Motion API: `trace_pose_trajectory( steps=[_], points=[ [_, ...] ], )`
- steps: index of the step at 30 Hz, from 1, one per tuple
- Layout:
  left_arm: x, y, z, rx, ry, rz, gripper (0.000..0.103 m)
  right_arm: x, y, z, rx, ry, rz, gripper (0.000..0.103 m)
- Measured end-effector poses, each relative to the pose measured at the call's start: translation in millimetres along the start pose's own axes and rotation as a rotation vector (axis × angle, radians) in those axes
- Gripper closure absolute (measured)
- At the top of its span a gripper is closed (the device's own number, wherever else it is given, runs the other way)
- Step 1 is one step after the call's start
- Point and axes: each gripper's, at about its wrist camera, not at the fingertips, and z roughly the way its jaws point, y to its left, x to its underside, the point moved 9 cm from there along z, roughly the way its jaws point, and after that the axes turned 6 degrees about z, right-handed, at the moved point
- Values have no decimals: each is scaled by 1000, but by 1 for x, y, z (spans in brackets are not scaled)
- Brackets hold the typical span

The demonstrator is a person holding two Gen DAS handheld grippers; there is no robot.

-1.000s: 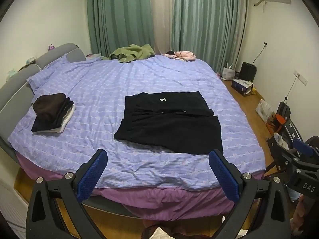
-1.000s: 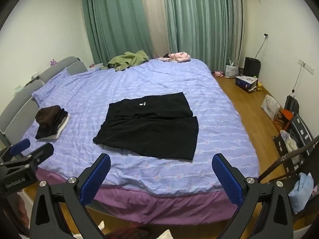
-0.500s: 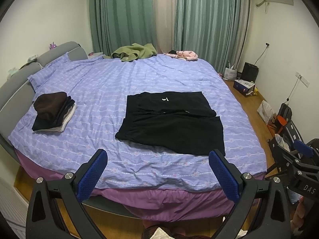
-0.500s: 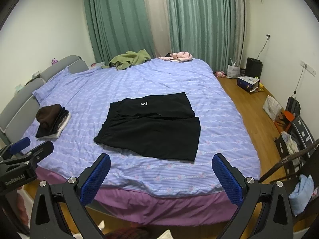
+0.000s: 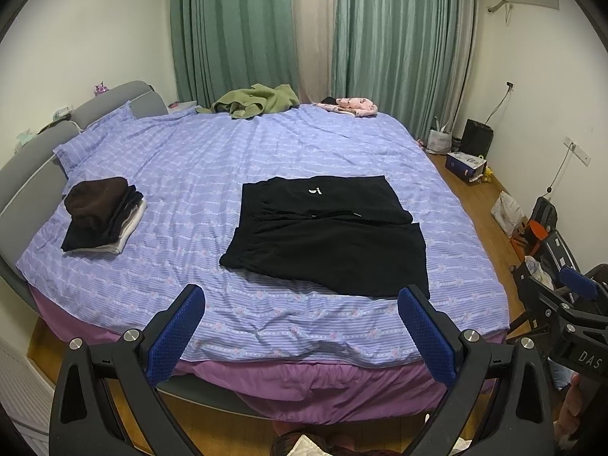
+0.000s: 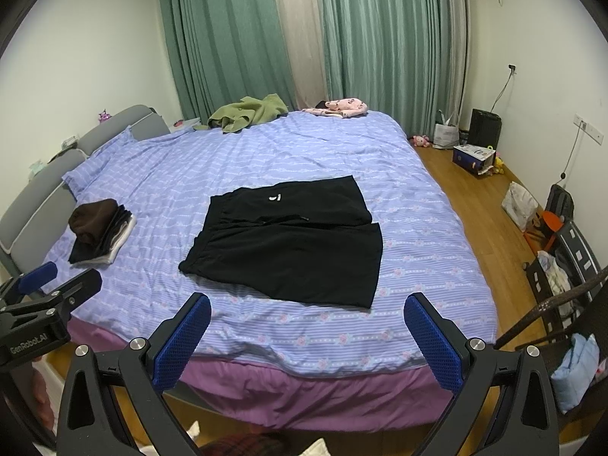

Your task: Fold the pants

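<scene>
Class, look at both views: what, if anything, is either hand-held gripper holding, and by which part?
Nothing. The left hand-held gripper and the right hand-held gripper are both open, short of the pants lying on the bed.

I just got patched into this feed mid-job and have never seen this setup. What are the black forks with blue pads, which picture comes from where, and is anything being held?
No robot here: a person holds a two-finger tool in each hand, each with its own forward-looking fisheye camera. One picture looks past the left tool, the other past the right tool. The blue pads are the fingers' gripping faces. Both tools are open, holding nothing, short of the bed. On its purple cover lie the black pants, spread flat, and a stack of folded clothes to their left. A green garment and a pink garment lie at the far edge.
</scene>
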Motion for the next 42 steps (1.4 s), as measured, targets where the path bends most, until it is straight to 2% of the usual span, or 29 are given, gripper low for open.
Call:
trace_pose_trajectory(
  steps=[36,42],
  points=[
    [-3,2,1,-4,2,-5,0,-1,-1,1,-2,1,2,0],
    [-5,12,7,-32,16,-10,0,-3,0,5,4,9,9,0]
  ],
)
